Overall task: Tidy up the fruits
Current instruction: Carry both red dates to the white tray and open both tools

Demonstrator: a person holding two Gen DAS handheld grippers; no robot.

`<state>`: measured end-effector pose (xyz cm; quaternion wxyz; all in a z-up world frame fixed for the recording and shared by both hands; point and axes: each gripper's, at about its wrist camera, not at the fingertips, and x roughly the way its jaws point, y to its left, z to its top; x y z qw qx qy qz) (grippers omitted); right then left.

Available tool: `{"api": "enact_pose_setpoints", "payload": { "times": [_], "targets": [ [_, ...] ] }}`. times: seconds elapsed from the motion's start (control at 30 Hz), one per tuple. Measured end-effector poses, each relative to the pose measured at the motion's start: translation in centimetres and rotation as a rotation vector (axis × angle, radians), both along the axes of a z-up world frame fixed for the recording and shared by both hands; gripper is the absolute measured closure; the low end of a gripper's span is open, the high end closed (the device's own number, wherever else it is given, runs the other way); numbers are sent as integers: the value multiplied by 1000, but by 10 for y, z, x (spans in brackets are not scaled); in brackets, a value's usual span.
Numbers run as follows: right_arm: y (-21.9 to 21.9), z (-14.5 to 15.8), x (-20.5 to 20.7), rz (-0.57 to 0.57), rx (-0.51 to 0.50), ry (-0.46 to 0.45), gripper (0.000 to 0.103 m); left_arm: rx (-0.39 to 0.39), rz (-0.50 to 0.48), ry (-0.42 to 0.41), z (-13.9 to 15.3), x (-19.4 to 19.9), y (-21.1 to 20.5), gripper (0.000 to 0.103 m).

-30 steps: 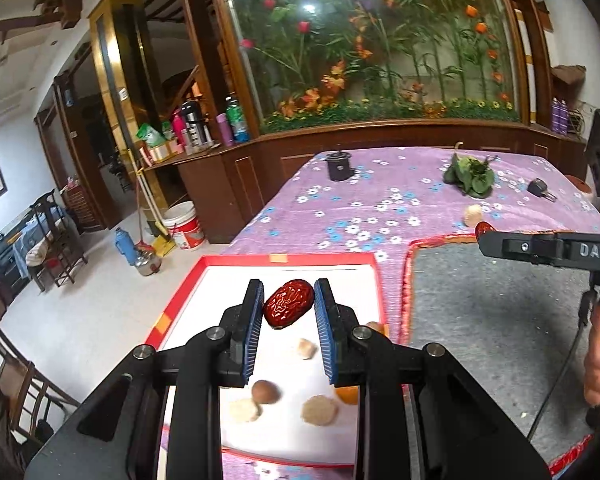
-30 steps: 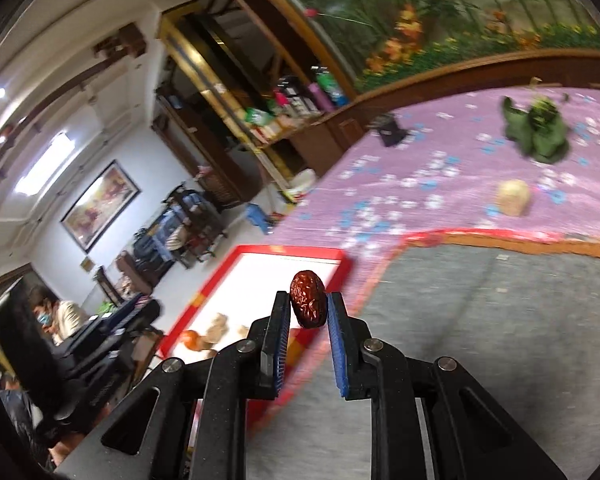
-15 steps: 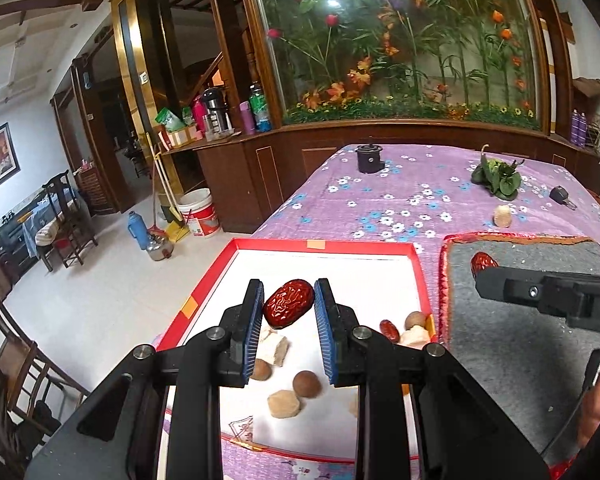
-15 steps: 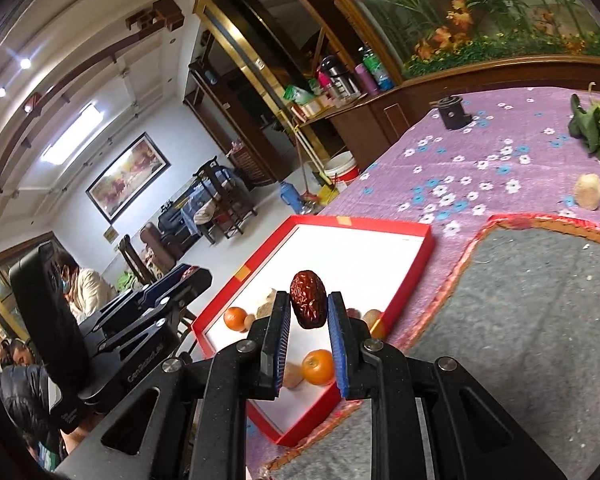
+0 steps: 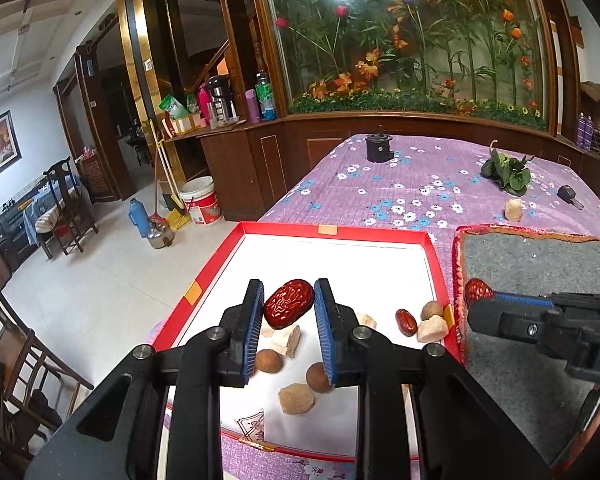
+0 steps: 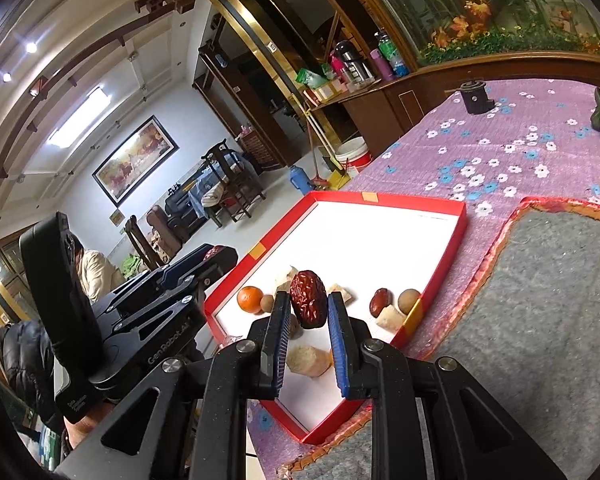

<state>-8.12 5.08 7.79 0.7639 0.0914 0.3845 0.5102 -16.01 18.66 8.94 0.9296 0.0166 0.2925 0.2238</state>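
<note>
the left claw [image 5: 289, 307] is closed around a wrinkled red date [image 5: 289, 303], pinched between its blue pads and held above the near part of a red tray [image 5: 332, 230] with a white floor. the right claw [image 6: 309, 316] is likewise closed on a second red date [image 6: 309, 299], gripped upright between its pads, above the near end of the same tray; from the left wrist camera that claw shows side-on over the left edge of a grey mat [image 5: 536, 264], the date at its tip.

loose in the tray, below and beyond the claws, lie a smaller date [image 6: 380, 301], a round brown fruit [image 6: 409, 300] just beside it, a pale chunk [image 6: 390, 319] in front of those two, a small orange [image 6: 249, 299] near the tray's left wall, and a tan lump [image 6: 307, 360] close under the right claw. more brown balls [image 5: 269, 360] and pale pieces sit under the left claw.

the tray rests on a purple flowered cloth [image 5: 400, 184], with the grey mat just to its right. farther off on the cloth are a bunch of green leaves [image 5: 506, 170], a pale lump [image 5: 513, 210] and a small black pot [image 5: 378, 148].
</note>
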Motion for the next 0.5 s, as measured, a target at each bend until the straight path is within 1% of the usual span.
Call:
{"api": "enact_pose_setpoints", "payload": {
  "times": [0.27, 0.5],
  "targets": [
    [12, -14, -8, 32, -16, 18, 84, -16, 8, 22, -10, 1, 6, 80],
    [17, -25, -14, 49, 0, 15, 84, -30, 15, 42, -19, 2, 12, 80]
  ]
}}
